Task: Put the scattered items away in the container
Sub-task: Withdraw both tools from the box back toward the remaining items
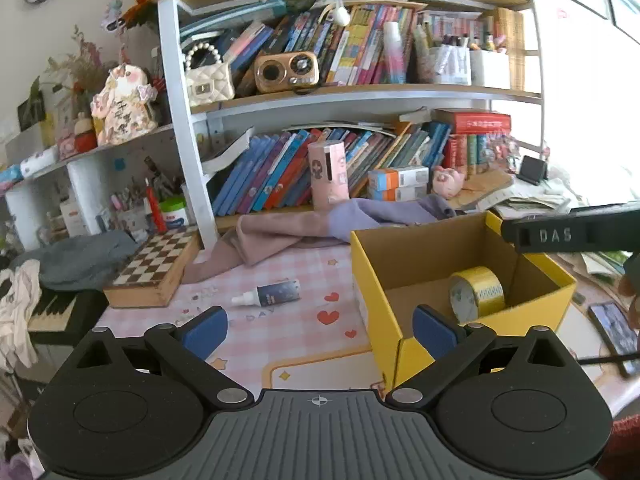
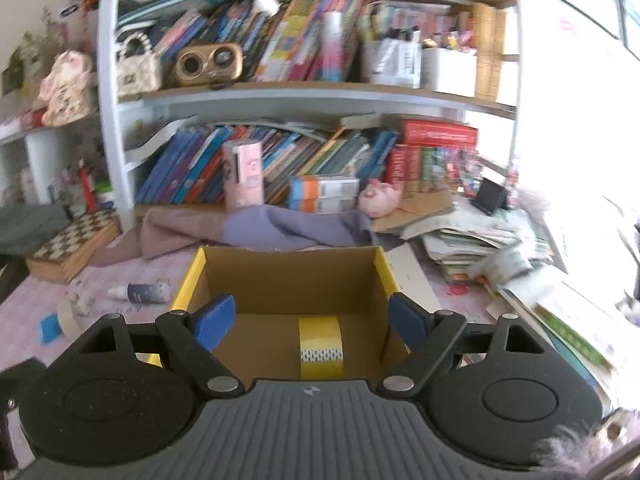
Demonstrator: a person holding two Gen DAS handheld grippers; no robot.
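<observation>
**Tape in the box, bottle outside on the surface**

The left claw (image 1: 318, 330) is wide open and holds nothing; its blue pads (image 1: 204, 332) stand far apart above the pink checked surface (image 1: 304, 276). The right claw (image 2: 310, 322) is also spread open and empty, and it hangs over the open top of the yellow cardboard box (image 2: 188, 276).

Inside the box (image 1: 372, 276) stands a roll of yellow tape (image 2: 321, 344) on its edge, on the brown floor of the box near the front wall. In the left wrist view the same tape (image 1: 478, 290) stands toward the right side of the box.

A small dark spray bottle (image 1: 272, 294) with a white cap lies on its side on the surface, to the left of the box and apart from it. The right wrist view shows the bottle (image 2: 140, 291) there too, just beside the left wall of the box.

Behind the box lies a purple cloth (image 1: 320, 228), and a chessboard case (image 1: 154, 270) rests at the left, before the bookshelf (image 1: 344, 92).
</observation>
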